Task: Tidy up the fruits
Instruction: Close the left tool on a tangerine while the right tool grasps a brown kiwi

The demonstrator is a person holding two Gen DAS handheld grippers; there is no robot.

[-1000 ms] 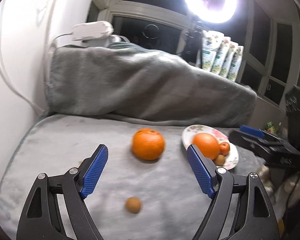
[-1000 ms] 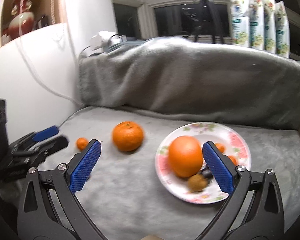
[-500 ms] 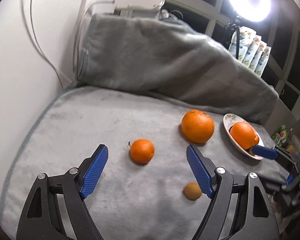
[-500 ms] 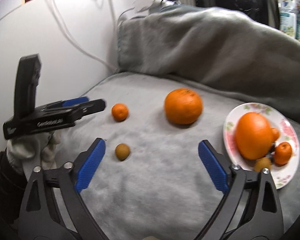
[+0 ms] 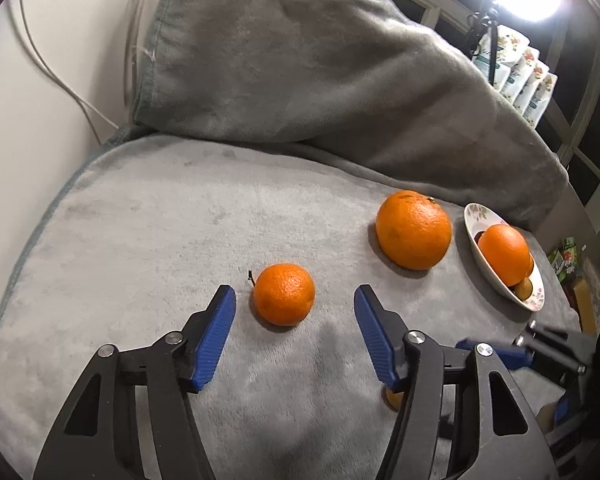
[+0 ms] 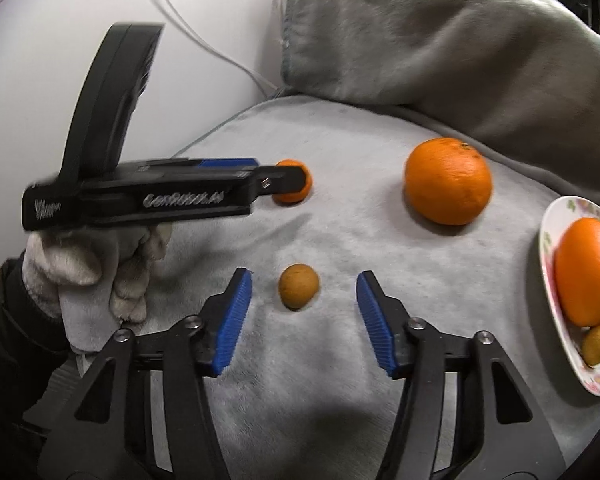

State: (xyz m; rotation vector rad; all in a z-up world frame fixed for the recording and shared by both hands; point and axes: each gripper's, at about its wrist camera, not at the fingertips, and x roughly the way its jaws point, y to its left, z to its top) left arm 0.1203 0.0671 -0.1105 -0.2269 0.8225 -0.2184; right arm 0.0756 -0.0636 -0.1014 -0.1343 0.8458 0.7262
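Note:
A small mandarin [image 5: 284, 294] lies on the grey blanket between the blue pads of my left gripper [image 5: 294, 304]. Its jaws are closing and do not touch the fruit. A small brown fruit [image 6: 299, 286] lies between the pads of my right gripper [image 6: 303, 284], whose jaws are also closing with gaps on both sides. A large orange [image 5: 414, 230] [image 6: 448, 180] rests further back. In the right wrist view, the left gripper [image 6: 278, 174], held by a gloved hand [image 6: 100, 264], partly hides the mandarin [image 6: 300, 188].
A flowered plate [image 5: 474, 216] [image 6: 548, 236] at the right holds another orange [image 6: 588, 272] and smaller fruits. A bunched grey blanket [image 5: 320, 80] rises along the back. A white wall with cables is on the left. A window, a bright ring light and packets stand behind.
Both grippers swung left and came down over the blanket, the left onto the mandarin and the right from the plate onto the brown fruit. Both pairs of jaws have narrowed.

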